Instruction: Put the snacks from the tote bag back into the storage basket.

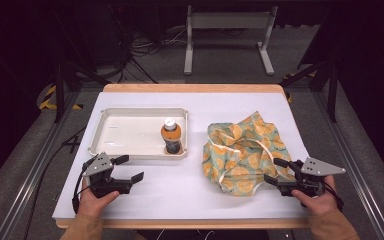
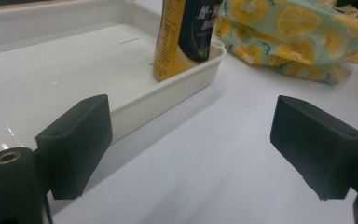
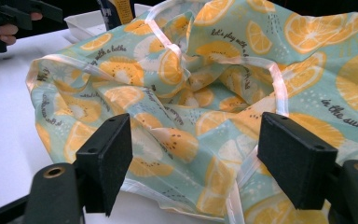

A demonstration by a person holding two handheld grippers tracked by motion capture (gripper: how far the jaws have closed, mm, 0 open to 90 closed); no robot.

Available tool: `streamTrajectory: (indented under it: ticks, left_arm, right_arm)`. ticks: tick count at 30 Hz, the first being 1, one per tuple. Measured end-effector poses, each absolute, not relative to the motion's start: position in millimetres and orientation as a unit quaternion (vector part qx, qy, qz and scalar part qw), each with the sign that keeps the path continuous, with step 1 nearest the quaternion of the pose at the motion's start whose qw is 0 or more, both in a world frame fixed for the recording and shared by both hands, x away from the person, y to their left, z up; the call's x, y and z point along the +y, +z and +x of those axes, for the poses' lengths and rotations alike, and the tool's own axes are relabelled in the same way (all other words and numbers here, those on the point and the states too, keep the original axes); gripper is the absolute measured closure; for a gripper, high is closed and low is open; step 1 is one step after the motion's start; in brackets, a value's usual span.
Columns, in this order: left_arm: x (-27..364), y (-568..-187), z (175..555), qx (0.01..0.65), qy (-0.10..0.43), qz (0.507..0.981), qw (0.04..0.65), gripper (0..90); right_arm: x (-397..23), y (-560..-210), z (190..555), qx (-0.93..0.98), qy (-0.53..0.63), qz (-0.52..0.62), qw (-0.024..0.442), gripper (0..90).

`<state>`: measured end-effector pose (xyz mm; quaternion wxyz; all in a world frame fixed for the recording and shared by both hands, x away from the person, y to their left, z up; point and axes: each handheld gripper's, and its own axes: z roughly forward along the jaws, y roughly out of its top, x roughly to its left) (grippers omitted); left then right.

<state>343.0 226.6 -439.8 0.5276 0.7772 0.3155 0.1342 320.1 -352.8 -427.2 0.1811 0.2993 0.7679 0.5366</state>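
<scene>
A bottle (image 1: pixel 171 135) of orange drink with a white cap stands upright in the near right corner of a white tray (image 1: pixel 117 131). Right of the tray lies a crumpled pale green bag (image 1: pixel 242 152) printed with orange slices, its mouth loosely gathered. My left gripper (image 1: pixel 130 168) hovers open just in front of the tray, nothing between its jaws; its own view shows the bottle (image 2: pixel 184 37) and the tray rim (image 2: pixel 168 91) ahead. My right gripper (image 1: pixel 276 170) is open at the bag's near right edge, and the bag (image 3: pixel 200 93) lies close before its jaws.
The white table (image 1: pixel 190 192) has bare room in front between the two hands. The tray floor (image 2: pixel 65 74) left of the bottle holds nothing. A metal stand (image 1: pixel 227 37) and cables lie on the floor beyond the table's far edge.
</scene>
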Motion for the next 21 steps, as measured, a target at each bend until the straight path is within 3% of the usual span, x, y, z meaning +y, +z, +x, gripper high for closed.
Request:
streamTrajectory:
  ticks: [13,21]
  left_arm:
    - [227,-451,343,0.281,0.115,0.793,0.529,13.3]
    - [229,-455,343,0.297,0.107,0.783,0.535,12.7]
  right_arm:
    - [-351,-433,324,0.778,0.525,0.303,0.166,24.9]
    - [-350,-436,326,0.781,0.519,0.305,0.162,24.6]
